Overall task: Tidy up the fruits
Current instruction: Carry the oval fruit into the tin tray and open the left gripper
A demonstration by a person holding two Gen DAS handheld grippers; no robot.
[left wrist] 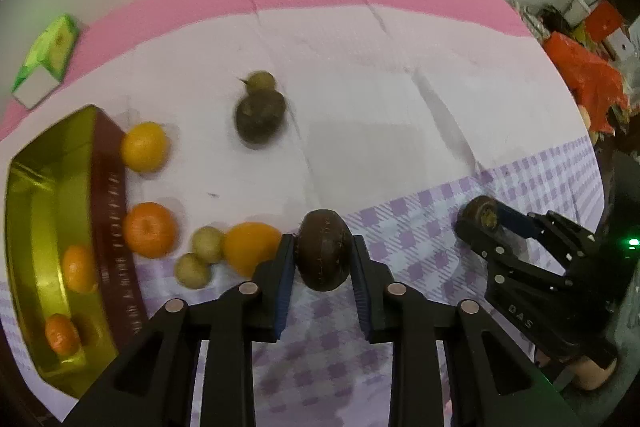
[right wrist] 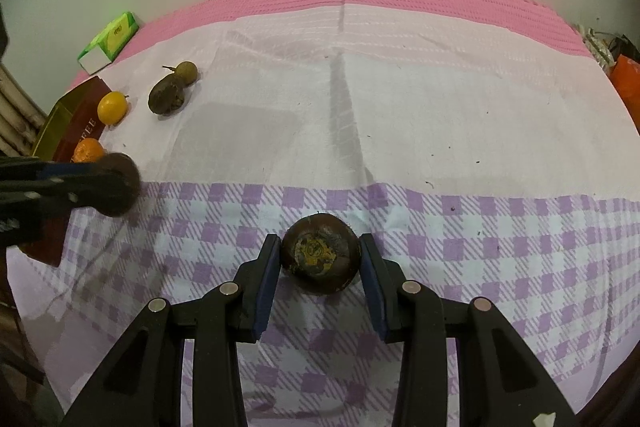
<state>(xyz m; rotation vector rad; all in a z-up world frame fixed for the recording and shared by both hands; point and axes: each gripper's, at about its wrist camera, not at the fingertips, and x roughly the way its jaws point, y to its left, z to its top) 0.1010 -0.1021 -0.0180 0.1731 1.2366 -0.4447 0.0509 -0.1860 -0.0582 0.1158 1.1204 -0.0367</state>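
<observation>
The likeliest slip was the round, dark brown fruit [left wrist: 324, 255] squirting out of the left gripper [left wrist: 323, 263], since its smooth curved skin met the two flat blue pads only along narrow patches; a jolt on the way to the gold tin [left wrist: 48, 235] at the left could have rolled it free onto the checked cloth [left wrist: 420, 239]. The loose oranges [left wrist: 149, 229] and small tan fruits [left wrist: 207, 243] crowded beside the tin wall could also have been knocked by the fingers in passing. The left gripper was clamped on that fruit and pointed steeply down at the table. The right gripper [right wrist: 319, 259] also pointed steeply down, closed on a second dark fruit with a yellow-stained end [right wrist: 319, 254], over the checked cloth well to the right of the tin. Two oranges [left wrist: 78, 267] already lay inside the tin.
</observation>
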